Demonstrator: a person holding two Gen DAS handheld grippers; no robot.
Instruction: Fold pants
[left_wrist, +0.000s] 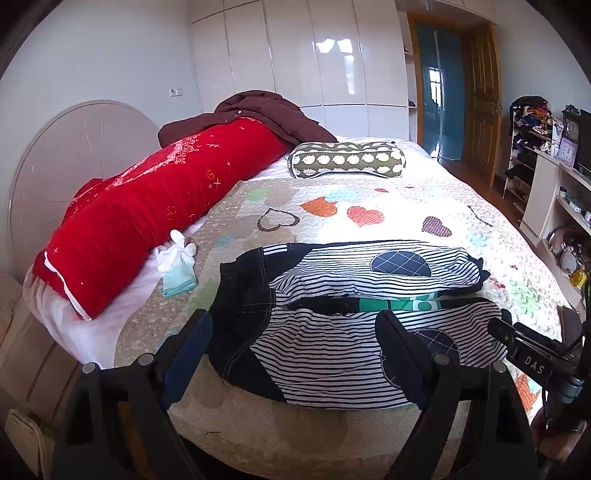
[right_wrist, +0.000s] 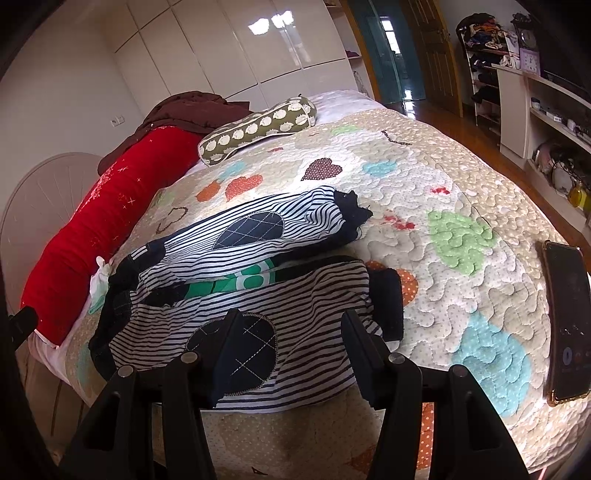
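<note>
We judge that the main risk here is an uneven fold. The pants (left_wrist: 347, 317) lie flat on the quilt (left_wrist: 461, 206) near the front edge of the bed, and the two legs are not lined up: a gap between them shows a green and white inner part. If we lift only one layer of the soft cloth, the leg under it may stay behind and wrinkle. The near leg also reaches close to the bed edge, so a pull toward us could drag the pants off. A phone (right_wrist: 567, 321) lies on the quilt to the right, well apart from the pants, but a wide swing could push it.

The left gripper (left_wrist: 295, 354) has its jaws spread wide over the waist end and near leg, with nothing pressed between them. The right gripper (right_wrist: 291, 350) is also released over the knee patch of the near leg; we see the cloth under the jaws, not pinched.

The pants are white with dark stripes, with dark denim at the waist, dark cuffs, and a round dark patch with crossed stitching on each leg.
</note>
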